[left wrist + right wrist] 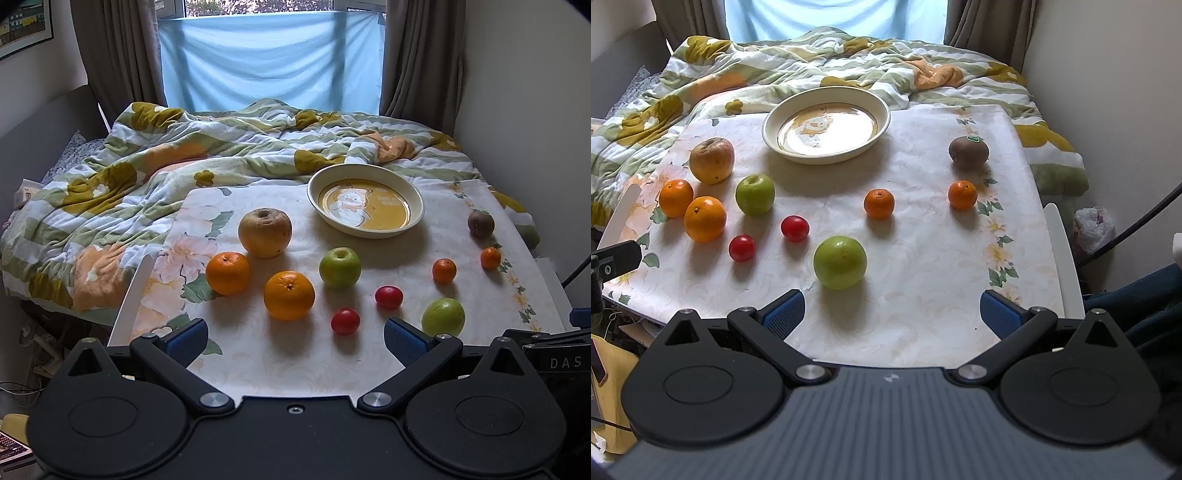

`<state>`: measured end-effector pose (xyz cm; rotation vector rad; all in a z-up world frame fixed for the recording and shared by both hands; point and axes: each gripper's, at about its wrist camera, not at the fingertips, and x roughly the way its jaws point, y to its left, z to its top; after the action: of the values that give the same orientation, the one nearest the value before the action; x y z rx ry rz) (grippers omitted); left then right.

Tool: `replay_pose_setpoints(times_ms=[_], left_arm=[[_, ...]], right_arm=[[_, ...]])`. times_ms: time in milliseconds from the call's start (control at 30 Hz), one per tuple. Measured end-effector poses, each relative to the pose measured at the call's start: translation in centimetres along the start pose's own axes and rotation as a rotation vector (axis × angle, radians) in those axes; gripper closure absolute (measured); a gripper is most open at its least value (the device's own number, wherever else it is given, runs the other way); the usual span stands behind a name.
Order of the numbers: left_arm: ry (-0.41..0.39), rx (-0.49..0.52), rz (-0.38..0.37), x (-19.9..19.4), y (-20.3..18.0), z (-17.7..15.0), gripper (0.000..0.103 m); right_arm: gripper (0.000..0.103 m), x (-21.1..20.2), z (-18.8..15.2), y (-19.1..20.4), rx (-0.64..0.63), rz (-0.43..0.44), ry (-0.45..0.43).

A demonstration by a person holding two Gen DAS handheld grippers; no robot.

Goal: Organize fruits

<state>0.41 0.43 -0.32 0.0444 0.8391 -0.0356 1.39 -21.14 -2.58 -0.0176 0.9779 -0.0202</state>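
writing: "DAS" (565,362) on the black housing at the left view's right edge
kiwi (968,152): green sticker on top, unreadable
fruits: loose on bench (923,314), around empty plate (882,107)
left hand-held gripper (295,338): released, nothing held
right hand-held gripper (892,310): released, green apple (840,262) just ahead

The left tongs (295,338) are hovering with fingers spread wide over the near edge of the tabletop (295,354), gripping nothing. A cream plate (417,201) is sitting at the far side, bare. Fruit is lying scattered: a wrinkled apple (265,232), two oranges (289,294), two green apples (340,267), two red tomatoes (345,321), two mandarins (444,270) and a kiwi (480,223).
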Motion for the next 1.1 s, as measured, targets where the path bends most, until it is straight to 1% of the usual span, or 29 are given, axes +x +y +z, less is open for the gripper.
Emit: replay_pose_setpoints(times_ms=[1100], left_arm=[[-0.005,0.001,0.0,-0.09,0.3,0.58,0.0]], right_arm=[[0.0,0.09,0.0,0.16,0.0,-0.003,-0.001]])
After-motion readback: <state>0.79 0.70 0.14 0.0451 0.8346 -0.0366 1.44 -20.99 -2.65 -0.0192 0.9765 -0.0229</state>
